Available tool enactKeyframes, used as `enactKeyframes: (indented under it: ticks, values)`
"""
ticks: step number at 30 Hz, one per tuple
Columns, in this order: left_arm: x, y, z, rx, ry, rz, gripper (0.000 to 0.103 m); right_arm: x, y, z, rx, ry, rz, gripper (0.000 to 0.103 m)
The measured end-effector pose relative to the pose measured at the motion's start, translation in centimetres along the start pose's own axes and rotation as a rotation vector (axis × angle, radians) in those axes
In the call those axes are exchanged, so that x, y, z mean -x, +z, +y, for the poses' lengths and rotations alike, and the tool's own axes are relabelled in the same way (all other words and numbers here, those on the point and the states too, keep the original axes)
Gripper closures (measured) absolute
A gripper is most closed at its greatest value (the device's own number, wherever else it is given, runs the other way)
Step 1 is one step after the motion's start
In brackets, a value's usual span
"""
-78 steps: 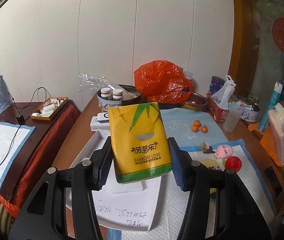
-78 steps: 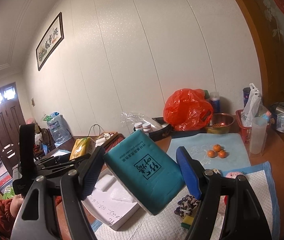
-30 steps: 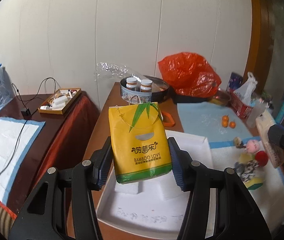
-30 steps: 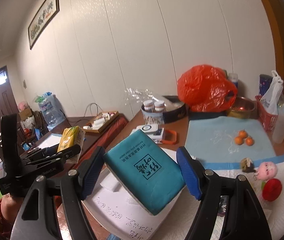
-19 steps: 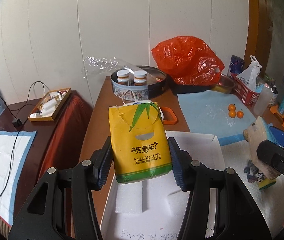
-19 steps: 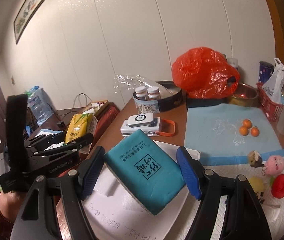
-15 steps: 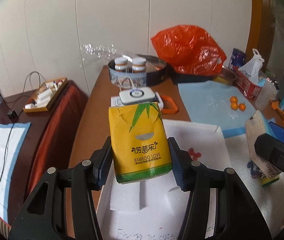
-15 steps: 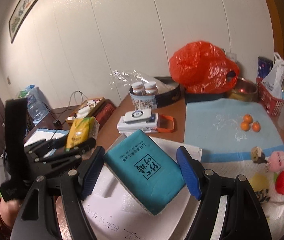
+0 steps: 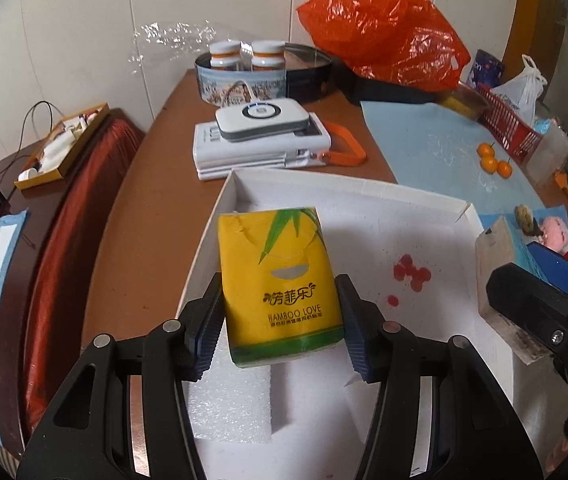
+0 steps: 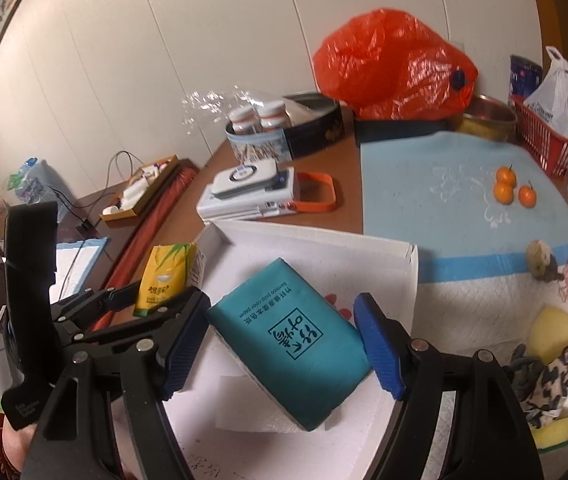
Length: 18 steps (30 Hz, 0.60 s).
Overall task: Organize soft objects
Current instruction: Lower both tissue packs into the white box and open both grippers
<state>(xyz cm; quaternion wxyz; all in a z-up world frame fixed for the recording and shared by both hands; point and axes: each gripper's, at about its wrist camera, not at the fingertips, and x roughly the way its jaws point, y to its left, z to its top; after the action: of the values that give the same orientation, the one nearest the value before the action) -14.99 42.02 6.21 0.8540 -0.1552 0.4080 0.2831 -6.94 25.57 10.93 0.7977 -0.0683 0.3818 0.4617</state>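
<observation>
Tissue packs are both over the white box [image 9: 347, 188] rn: left gripper [image 9: 280, 320] clamps the yellow pack [image 9: 278, 280], right gripper [image 10: 284, 336] clamps the teal pack [image 10: 287, 340]. We lower them flat side by side w/o crushing, imo.

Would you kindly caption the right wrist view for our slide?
Right gripper holding a teal tissue pack above the white foam tray.

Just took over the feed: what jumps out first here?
Each gripper clamps a tissue pack over the white box: the left gripper holds the yellow pack, the right gripper the teal pack. Behind, an orange plastic bag sits by the wall.
</observation>
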Motion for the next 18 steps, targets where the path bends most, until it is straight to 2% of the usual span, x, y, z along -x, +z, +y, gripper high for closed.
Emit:
enactKeyframes:
  ticks: [2,3,4,5,6,7,12,18]
  values:
    - [-0.3,-0.1,0.1,0.006,-0.001,0.001,0.047,-0.8,-0.1,0.0,-0.002,-0.006,0.014,0.026]
    - [-0.4,-0.1,0.3,0.017,0.004,-0.005,0.043,-1.1,-0.2,-0.1,-0.002,-0.007,0.020,0.019]
    - [-0.4,-0.2,0.6,0.025,0.013,-0.011,0.024,-1.4,-0.3,-0.1,0.000,-0.014,0.022,0.017]
    - [-0.3,-0.2,0.9,0.036,0.024,-0.018,0.011,-1.5,-0.4,-0.1,0.002,-0.023,0.019,0.008]
    - [-0.2,-0.3,1.3,0.052,0.048,-0.029,0.006,-1.6,-0.4,-0.2,0.002,-0.034,0.013,0.000]
    - [0.1,-0.3,1.7,0.067,0.060,-0.041,0.000,-1.5,-0.4,-0.3,-0.003,-0.045,0.000,0.000]
    - [2.7,-0.5,3.2,0.131,0.120,-0.115,0.000,0.3,-0.5,0.3,0.011,-0.069,-0.089,0.000]
    - [7.1,-1.1,3.6,0.157,0.147,-0.198,0.000,3.9,-0.8,2.0,0.061,-0.066,-0.199,0.000]
